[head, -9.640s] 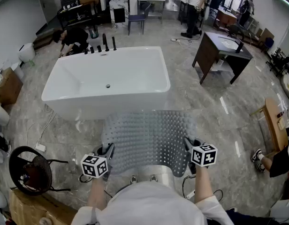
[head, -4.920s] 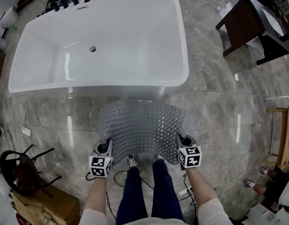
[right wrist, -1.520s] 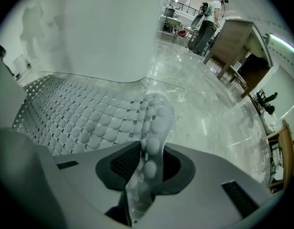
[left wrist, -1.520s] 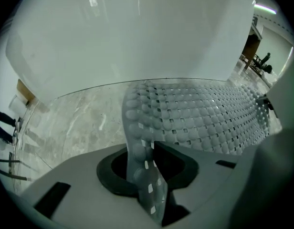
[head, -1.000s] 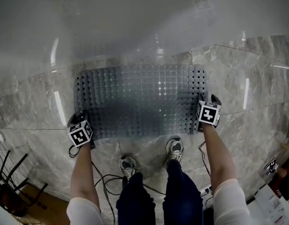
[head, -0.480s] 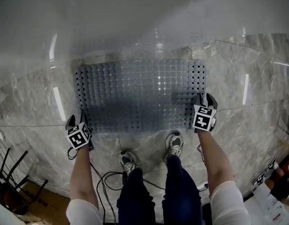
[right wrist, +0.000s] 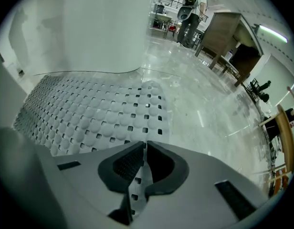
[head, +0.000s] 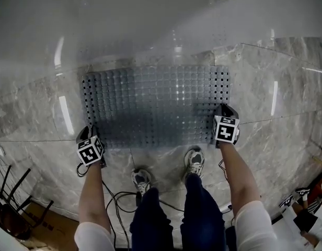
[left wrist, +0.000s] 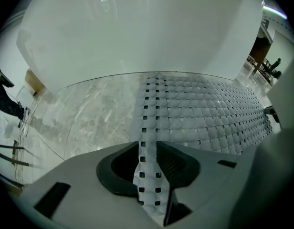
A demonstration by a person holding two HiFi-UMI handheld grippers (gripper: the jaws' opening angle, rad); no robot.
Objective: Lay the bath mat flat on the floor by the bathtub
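Grey bath mat (head: 156, 106): prob. soft plastic or rubber, bumpy w/ sq. holes, semi-matt. Marble-look floor (head: 35, 114): polished tile, v. glossy w/ reflections. White bathtub (head: 150, 14): smooth, glossy.

Grey perforated bath mat (head: 156, 106) spread on floor (head: 265, 88) beside white bathtub (head: 150, 14).

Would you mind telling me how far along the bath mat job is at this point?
Done: the bath mat lies spread on the floor beside the bathtub. In hand: the left gripper and right gripper have just been closing, each with a near corner of the mat between its jaws, lifted slightly. To do: let go so those corners settle flat.
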